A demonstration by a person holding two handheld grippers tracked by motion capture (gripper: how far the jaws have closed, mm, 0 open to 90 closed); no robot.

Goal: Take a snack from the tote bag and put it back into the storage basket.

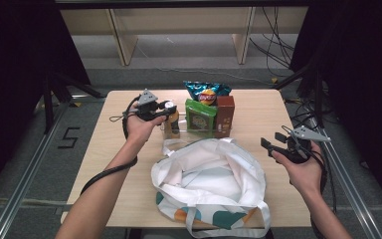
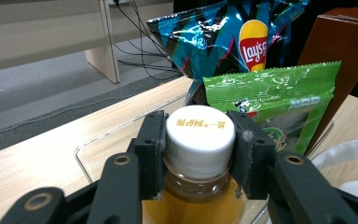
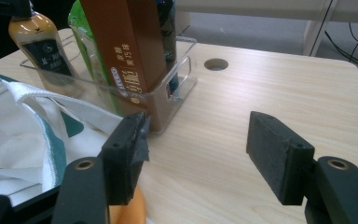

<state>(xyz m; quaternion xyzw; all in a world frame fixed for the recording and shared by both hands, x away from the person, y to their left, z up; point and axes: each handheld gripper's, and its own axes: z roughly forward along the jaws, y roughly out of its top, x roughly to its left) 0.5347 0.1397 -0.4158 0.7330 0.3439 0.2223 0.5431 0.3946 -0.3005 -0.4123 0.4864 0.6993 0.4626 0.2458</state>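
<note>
A bottle of amber drink [image 2: 199, 140] with a white cap stands in a clear plastic bin [image 3: 179, 70] at the table's far middle. My left gripper [image 1: 165, 108] is shut on the bottle [image 1: 171, 123] at the cap and neck, its pads [image 2: 151, 149] pressed against both sides. In the same bin stand a green snack pouch [image 2: 279, 100], a blue chips bag [image 2: 223, 35] and a brown carton [image 3: 126, 51]. A white tote bag [image 1: 211, 181] lies open in front of the bin. My right gripper [image 1: 273, 142] hovers open at the table's right, with bare tabletop between its pads [image 3: 272, 151].
The bin's wall has a handle cut-out [image 3: 171, 88] facing the right gripper. A round cable hole [image 3: 216, 64] sits in the tabletop behind it. Cables [image 1: 278, 50] lie on the floor beyond the table, and pale shelving [image 1: 124, 30] stands at the back.
</note>
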